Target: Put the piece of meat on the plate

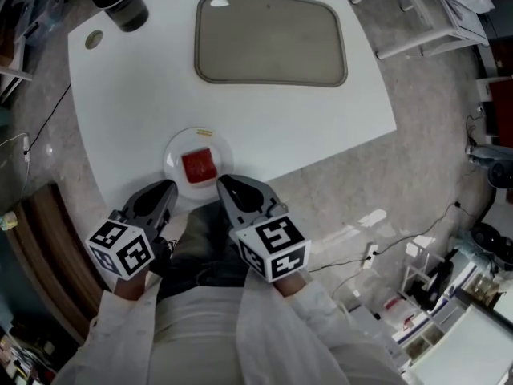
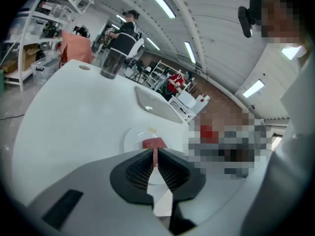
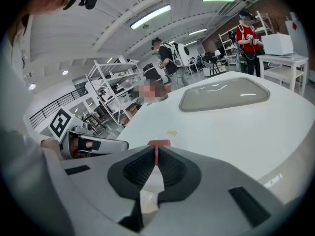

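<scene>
A square red piece of meat [image 1: 198, 165] lies on a small round white plate [image 1: 172, 156] near the front edge of the white table [image 1: 144, 95]. My left gripper [image 1: 166, 189] and right gripper [image 1: 225, 184] hang side by side just in front of the plate, both shut with nothing between their jaws. In the left gripper view the meat [image 2: 154, 143] and plate [image 2: 131, 137] sit just beyond my shut left gripper [image 2: 154, 152]. The right gripper view shows the meat [image 3: 159, 143] past my shut right gripper [image 3: 156, 152], with the left gripper [image 3: 93, 145] at its left.
A large grey tray [image 1: 271, 38] lies at the table's far side, and a black cup [image 1: 124, 6] stands at the far left corner near a small round hole [image 1: 94, 40]. Shelves, cables and white furniture [image 1: 433, 295] surround the table. People [image 3: 167, 58] stand in the background.
</scene>
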A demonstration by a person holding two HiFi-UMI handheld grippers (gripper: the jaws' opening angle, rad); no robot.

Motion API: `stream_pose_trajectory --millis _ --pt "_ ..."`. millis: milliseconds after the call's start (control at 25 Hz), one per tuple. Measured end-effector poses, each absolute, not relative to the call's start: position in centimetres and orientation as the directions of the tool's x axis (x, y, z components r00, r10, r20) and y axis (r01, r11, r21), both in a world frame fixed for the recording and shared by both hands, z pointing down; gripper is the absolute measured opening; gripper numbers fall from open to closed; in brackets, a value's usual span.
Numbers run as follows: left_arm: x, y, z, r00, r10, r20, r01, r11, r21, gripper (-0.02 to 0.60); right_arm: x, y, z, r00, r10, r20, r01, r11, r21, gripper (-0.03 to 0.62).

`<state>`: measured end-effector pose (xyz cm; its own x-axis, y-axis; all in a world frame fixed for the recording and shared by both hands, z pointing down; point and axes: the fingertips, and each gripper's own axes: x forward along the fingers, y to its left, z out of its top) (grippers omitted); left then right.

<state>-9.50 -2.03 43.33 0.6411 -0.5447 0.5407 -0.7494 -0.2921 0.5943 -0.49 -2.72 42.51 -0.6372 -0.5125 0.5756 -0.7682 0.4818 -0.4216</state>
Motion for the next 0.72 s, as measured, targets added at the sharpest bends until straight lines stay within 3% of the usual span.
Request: stream_pose_trajectory --millis 720 --pt "-11.0 -1.7 46.7 0.571 -0.543 0.615 -0.799 -0.198 0.568 0.012 0.9 -2.2 45.9 -0.600 -0.521 0.607 -0.800 0.395 -0.451 0.018"
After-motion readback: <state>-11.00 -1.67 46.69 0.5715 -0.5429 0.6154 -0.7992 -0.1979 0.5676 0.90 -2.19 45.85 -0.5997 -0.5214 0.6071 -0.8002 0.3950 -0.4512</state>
